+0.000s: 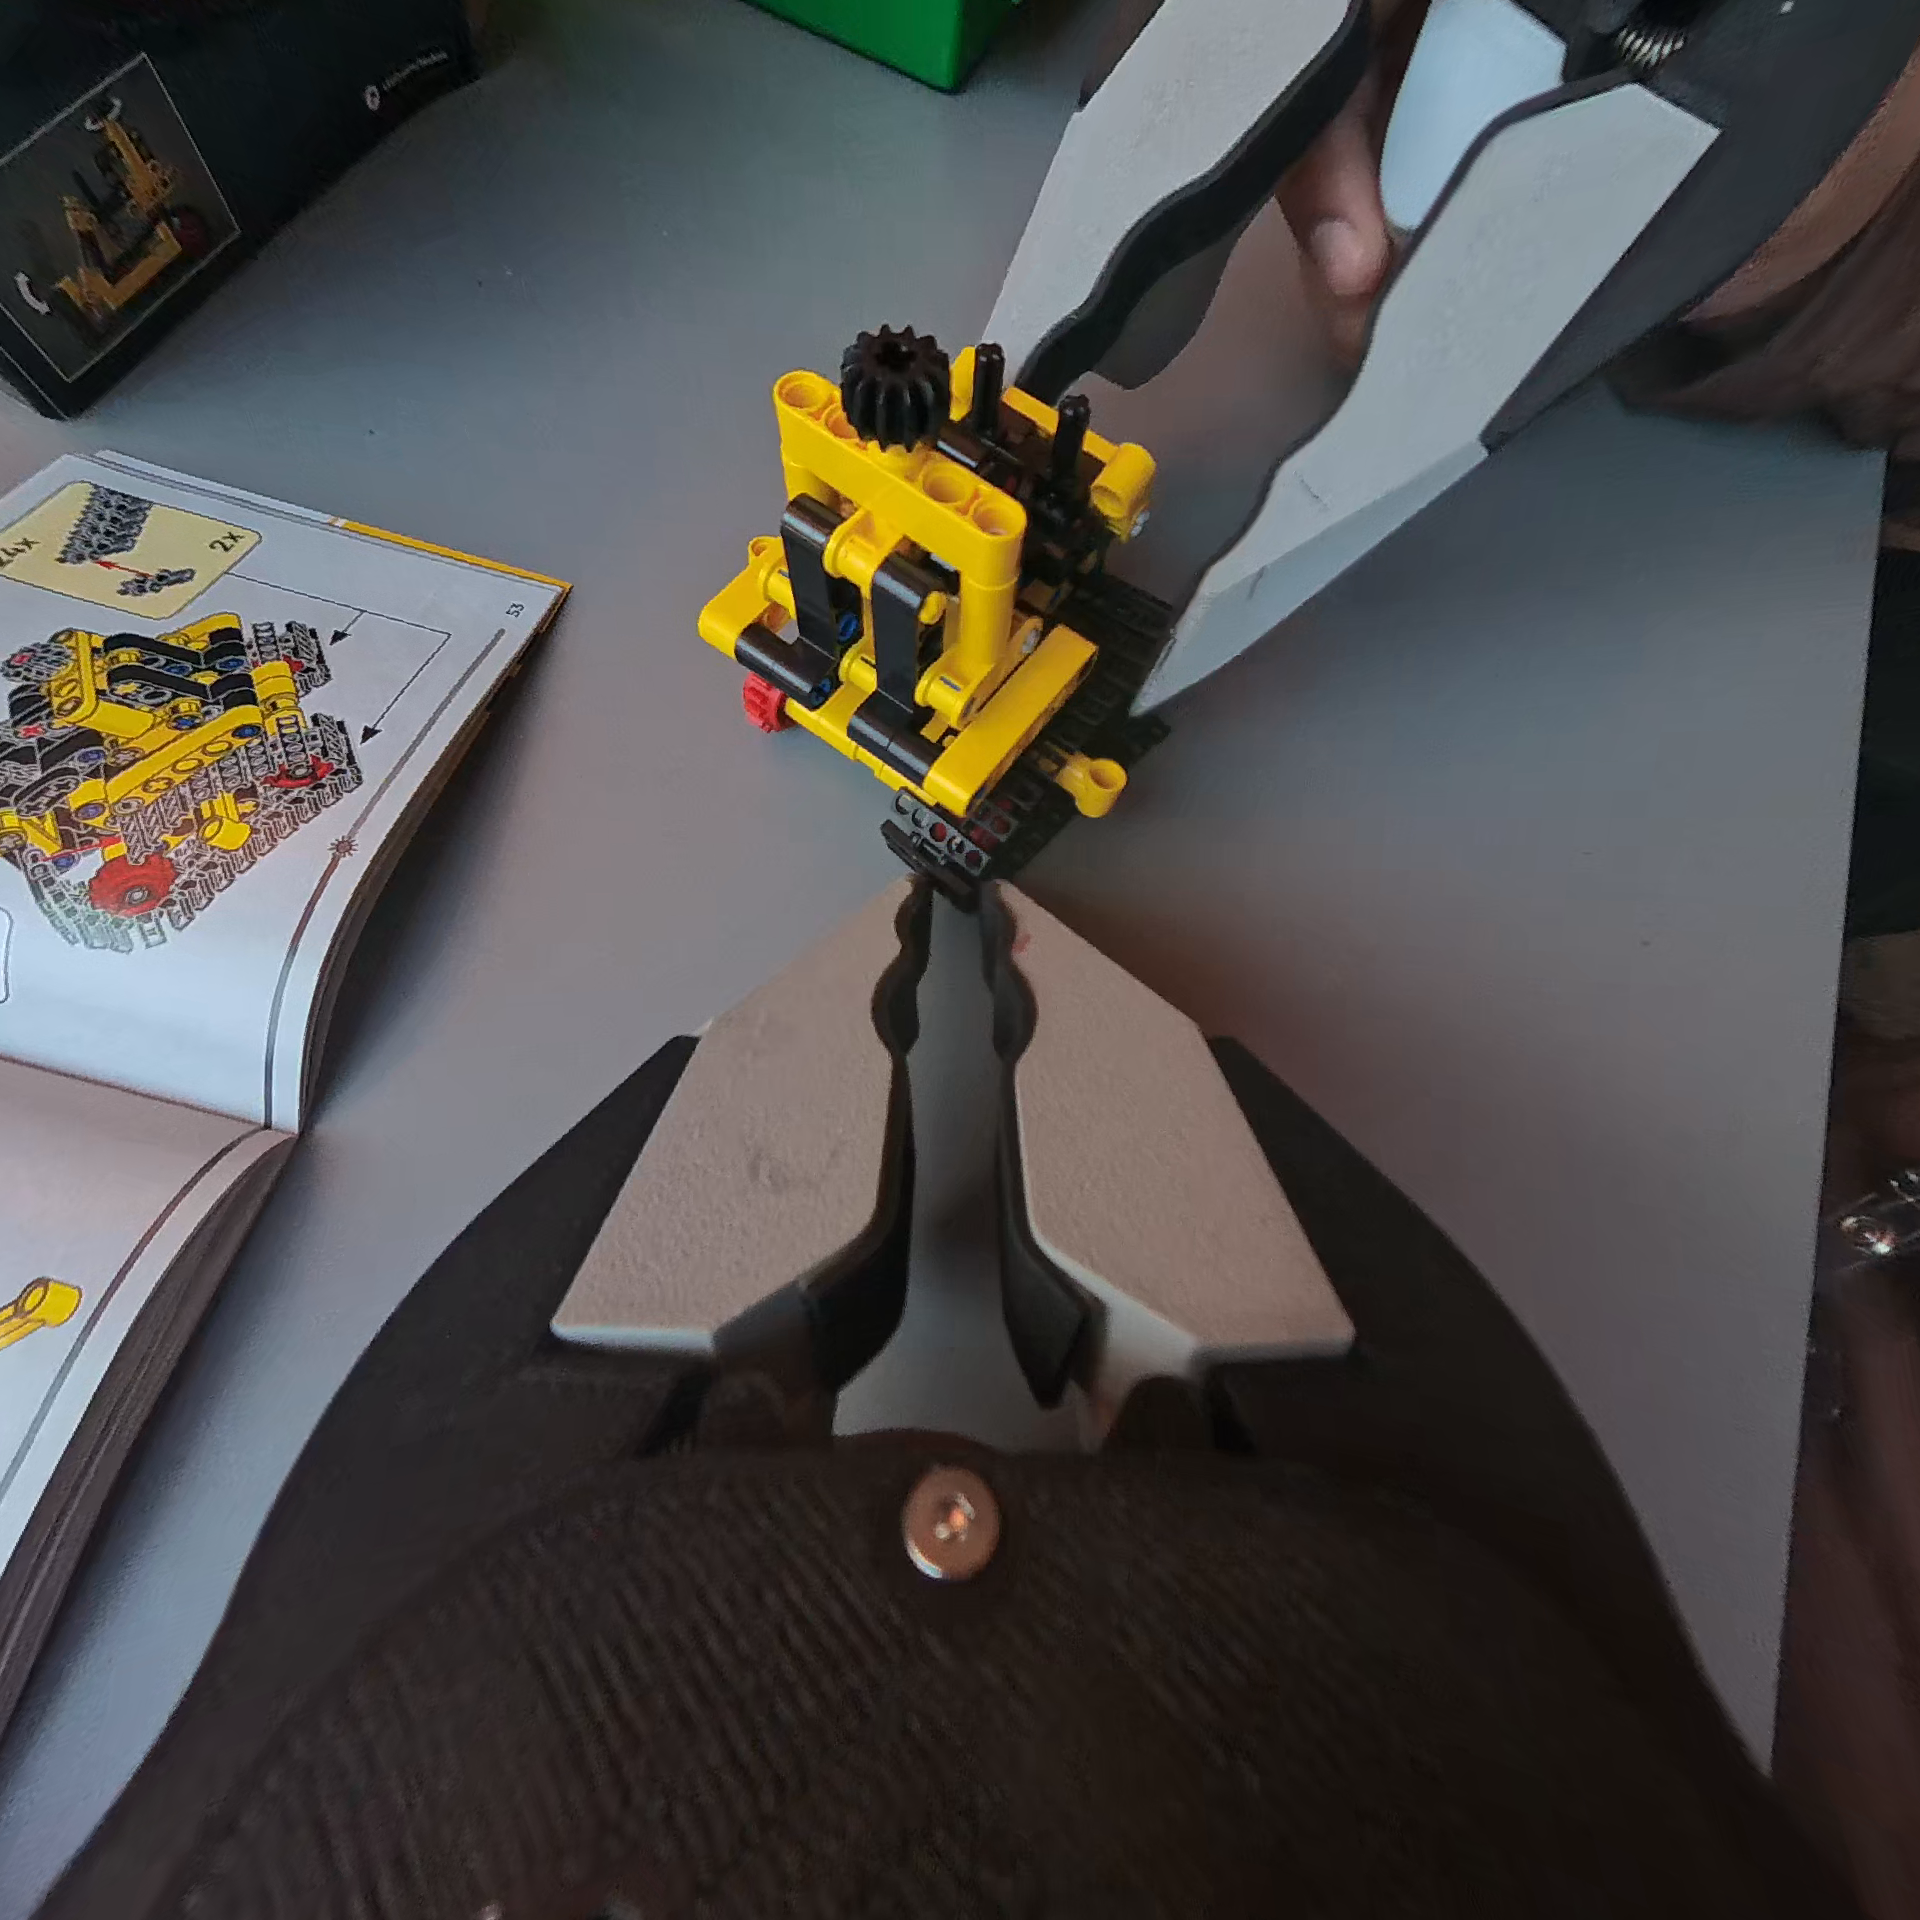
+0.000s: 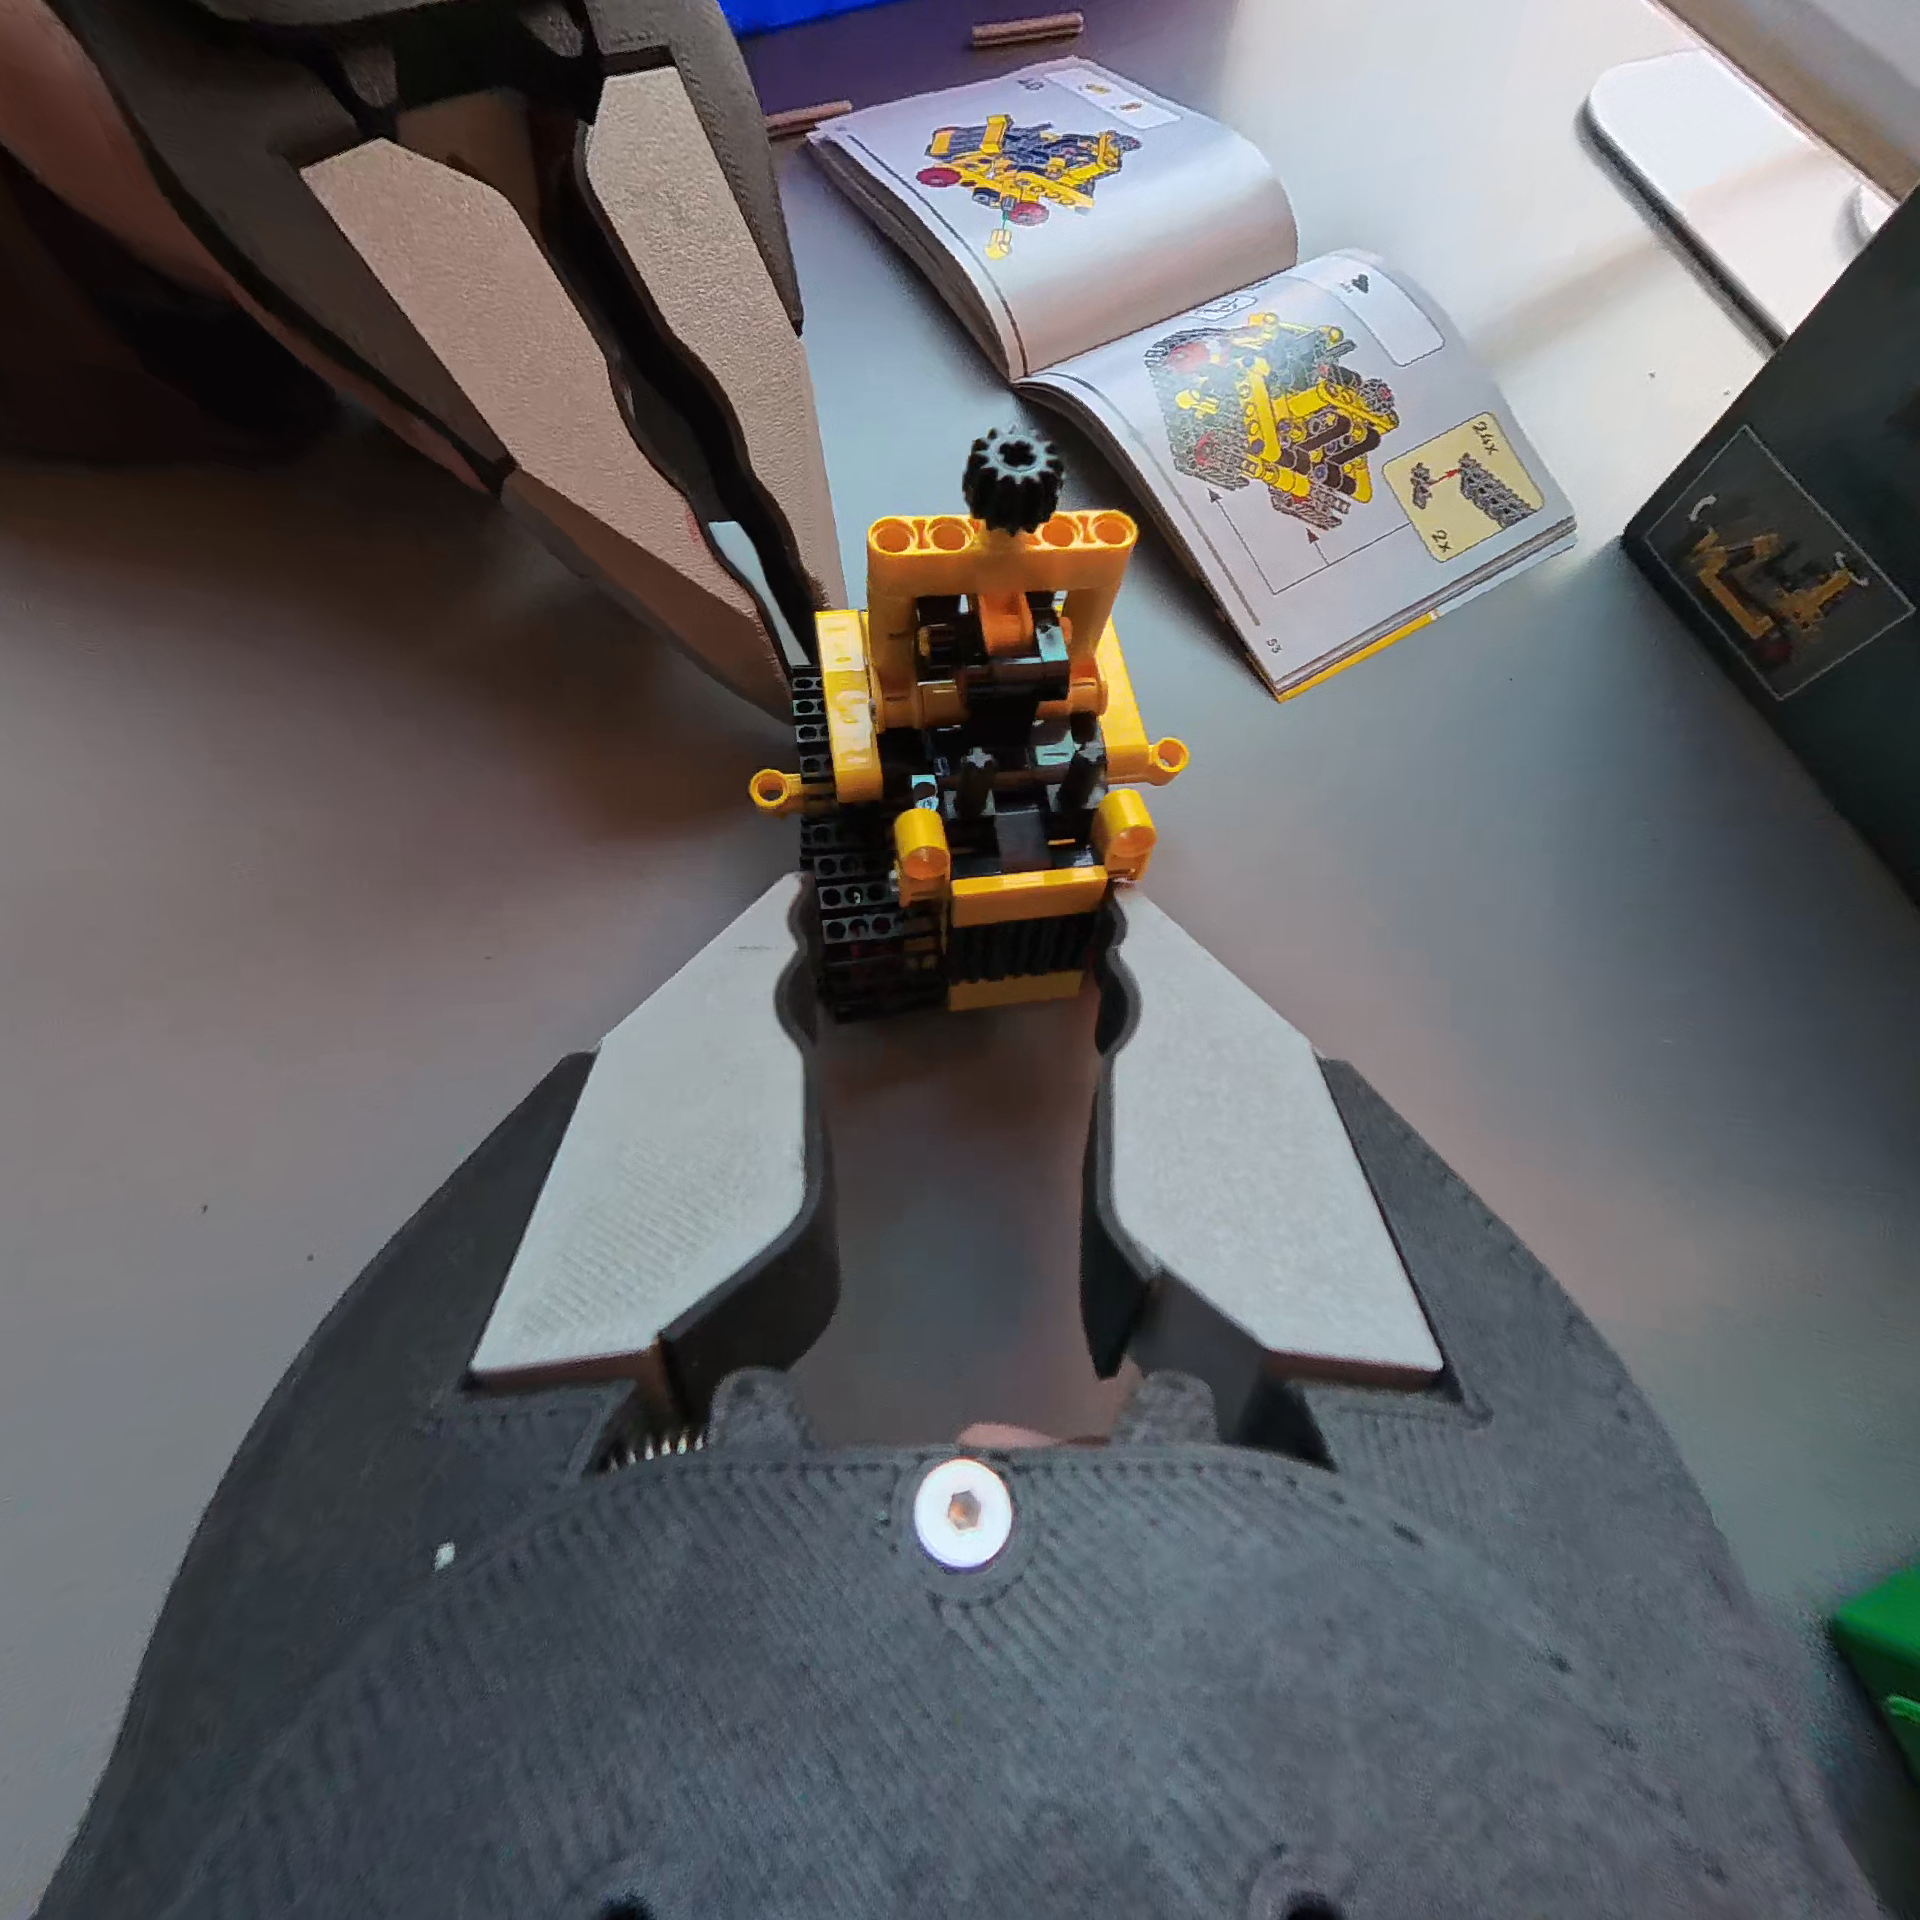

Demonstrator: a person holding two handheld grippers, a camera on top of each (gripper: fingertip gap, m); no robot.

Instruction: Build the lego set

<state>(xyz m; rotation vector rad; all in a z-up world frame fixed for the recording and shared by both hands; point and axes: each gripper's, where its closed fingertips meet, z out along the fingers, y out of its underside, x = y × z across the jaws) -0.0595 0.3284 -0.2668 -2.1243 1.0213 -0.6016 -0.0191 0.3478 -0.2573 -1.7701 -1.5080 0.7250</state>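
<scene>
**Both grippers close in on the half-built bulldozer**

A plain grey table (image 1: pixel 540 312) carries everything: the yellow-and-black bulldozer model (image 1: pixel 925 613) stands near its middle, an open instruction booklet (image 1: pixel 208 748) lies at nine o'clock in the left wrist view, the dark set box (image 1: pixel 114 197) sits at ten o'clock, and a green bin (image 1: pixel 894 31) shows at twelve.

The left gripper (image 1: pixel 951 899) is clenched on the end of the black track (image 1: pixel 945 842) that hangs off the model's near corner — judged, it is drawing the loose end round to link it. The right gripper (image 2: pixel 951 914) straddles the model's rear, its fingers (image 2: pixel 1143 997) spread at either flank; whether they press the sides cannot be told, but the pose reads as bracing the body while the track is worked.

A black gear (image 2: pixel 1008 473) pokes up on top, clear of both tools. Open tabletop lies at three o'clock of the model in the left view, up to the table edge (image 1: pixel 1860 727) — room to swing. The booklet side is tighter.
</scene>
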